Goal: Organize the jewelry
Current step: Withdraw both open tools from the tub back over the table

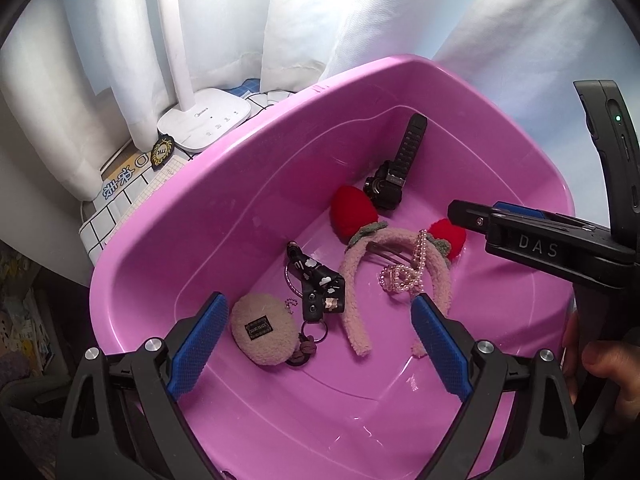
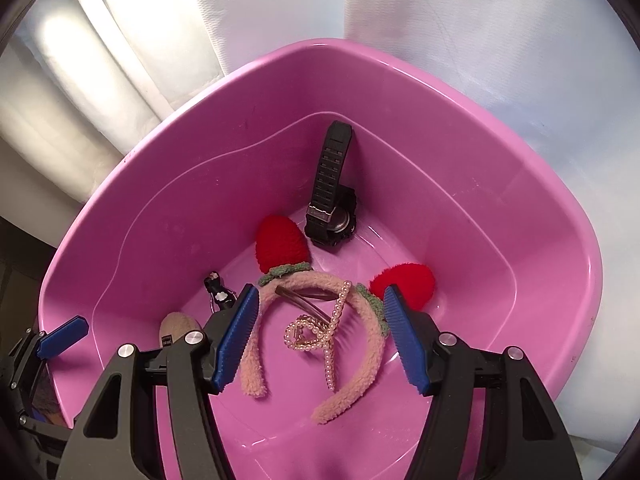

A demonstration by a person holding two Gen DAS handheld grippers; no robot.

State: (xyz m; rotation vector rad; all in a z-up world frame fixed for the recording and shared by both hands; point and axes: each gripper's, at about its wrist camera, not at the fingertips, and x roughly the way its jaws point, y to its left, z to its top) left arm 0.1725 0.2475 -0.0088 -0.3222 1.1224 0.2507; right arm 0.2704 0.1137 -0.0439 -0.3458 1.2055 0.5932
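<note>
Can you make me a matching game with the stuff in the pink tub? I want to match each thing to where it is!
Things:
1. black watch
2. pearl hair clip
3. fuzzy beige pouch
4. left gripper

Places or states:
A. lying inside the curve of the fluffy headband
B. open, holding nothing
C. strap leaning up the tub corner
D. next to the key ring

Pairs: 1-C, 2-A, 3-D, 4-B

White curtains (image 1: 132, 52) fill the back, strongly backlit, blown out at top centre. White lamp base (image 1: 206, 122) at upper left on a grid-patterned cloth (image 1: 116, 208). Dim clutter at lower left. White sheet (image 2: 520, 60) at upper right.
</note>
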